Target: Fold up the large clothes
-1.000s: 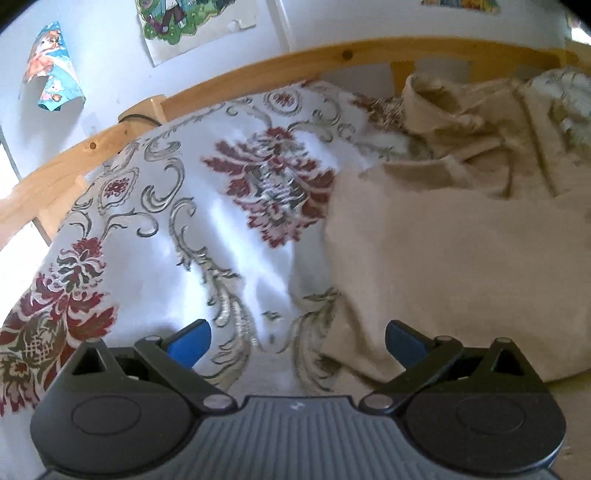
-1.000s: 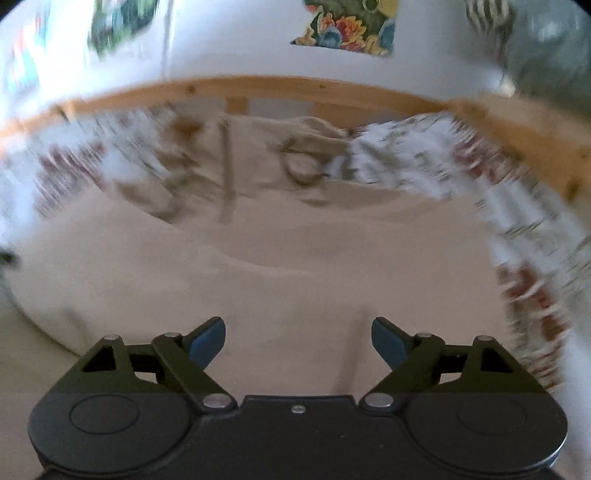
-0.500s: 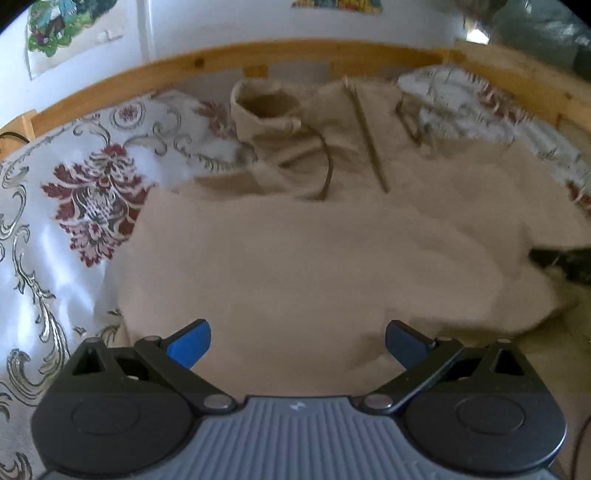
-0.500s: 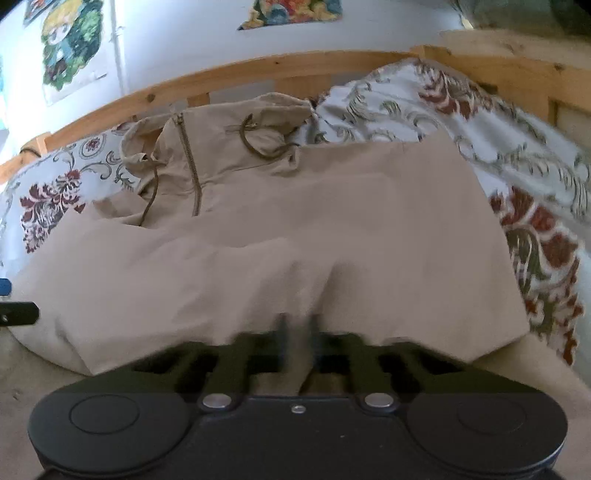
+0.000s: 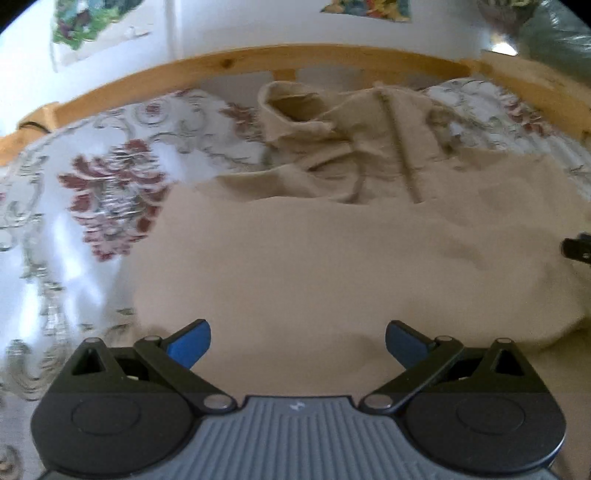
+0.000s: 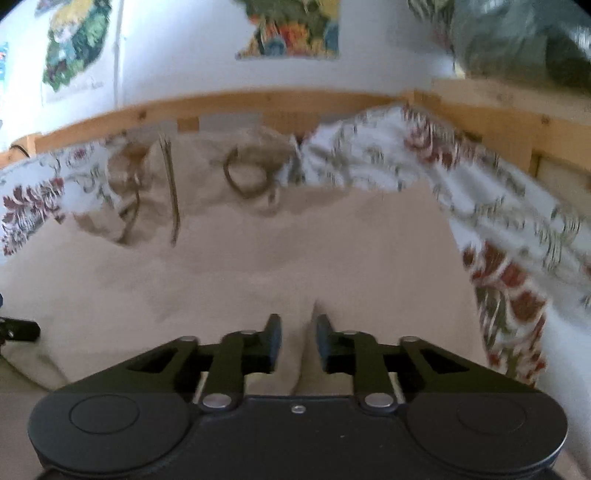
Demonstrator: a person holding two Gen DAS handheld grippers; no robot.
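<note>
A large beige hooded garment (image 5: pixel 332 258) with a zip and drawstrings lies spread on a flowered bedspread (image 5: pixel 103 192). My left gripper (image 5: pixel 297 341) is open over the garment's near left edge, nothing between its blue fingertips. The right wrist view shows the same garment (image 6: pixel 258 266) with its hood by the headboard. My right gripper (image 6: pixel 299 339) stands low on the near hem with its jaws narrow and opening. A raised fold of the cloth stands in the gap between them. A dark part of the right gripper (image 5: pixel 576 249) shows at the right edge of the left wrist view.
A wooden bed rail (image 5: pixel 295 59) runs along the far side and continues to the right (image 6: pixel 517 122). Picture posters (image 6: pixel 291 33) hang on the white wall behind. A dark green bundle (image 6: pixel 524 40) sits at the upper right. The bedspread (image 6: pixel 517 240) bunches up right of the garment.
My left gripper swung right from the bedspread to over the garment, still open. My right gripper went from wide open to shut on the hem, and now its jaws have parted a little.
</note>
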